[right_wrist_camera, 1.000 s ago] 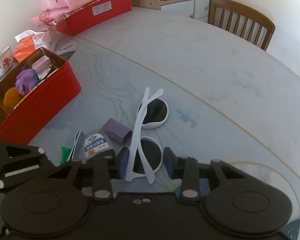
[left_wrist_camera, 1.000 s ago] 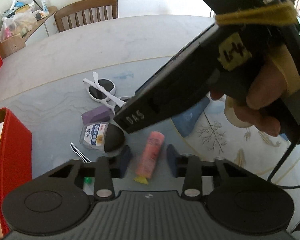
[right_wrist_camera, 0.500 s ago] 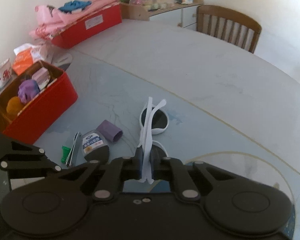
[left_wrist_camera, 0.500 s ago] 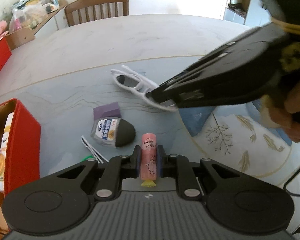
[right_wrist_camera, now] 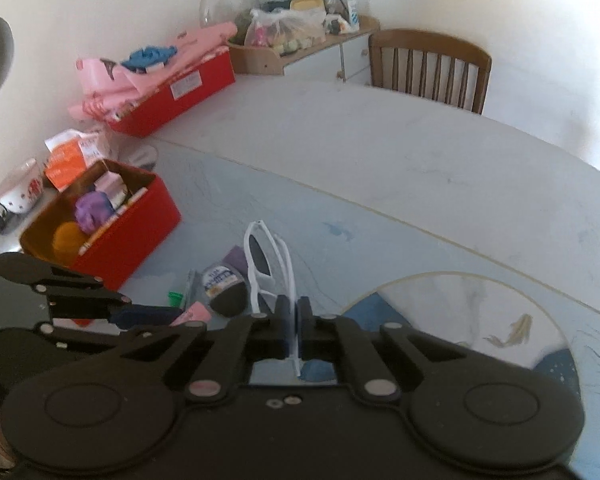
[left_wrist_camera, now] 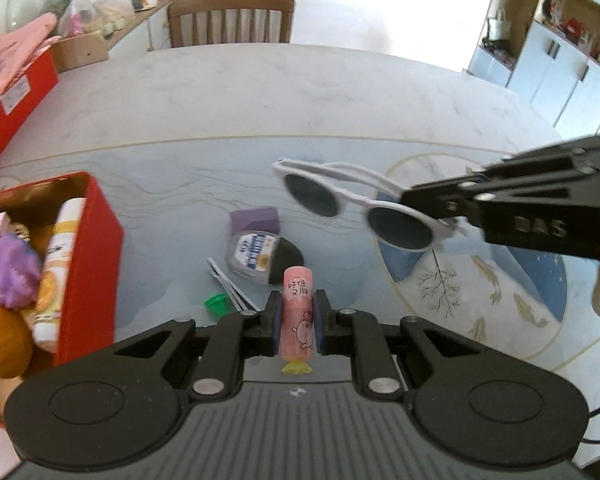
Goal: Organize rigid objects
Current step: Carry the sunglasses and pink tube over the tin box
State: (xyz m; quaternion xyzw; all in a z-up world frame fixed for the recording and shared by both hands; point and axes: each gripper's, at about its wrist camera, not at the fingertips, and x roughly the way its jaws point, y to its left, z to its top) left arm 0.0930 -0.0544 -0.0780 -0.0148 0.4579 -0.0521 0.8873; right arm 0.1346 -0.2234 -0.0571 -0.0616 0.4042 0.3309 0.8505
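two grippers (left_wrist_camera: 296,320) (right_wrist_camera: 292,320), one pink tube (left_wrist_camera: 298,312), one pair of white sunglasses (left_wrist_camera: 356,208), two red boxes (right_wrist_camera: 140,236) (right_wrist_camera: 188,88), one purple block (left_wrist_camera: 256,219), one wooden chair (left_wrist_camera: 230,20).

I read "DAS" in raised letters on the black right tool (left_wrist_camera: 404,200), and the Chinese characters "好像胖了" on the pink cylindrical tube (left_wrist_camera: 299,312).

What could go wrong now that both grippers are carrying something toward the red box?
The right gripper pinches the white sunglasses by their thin folded arms only; the frame hangs sideways and could slip or twist out. The left gripper clamps the pink tube. The red box already looks crowded, so either item may not settle.
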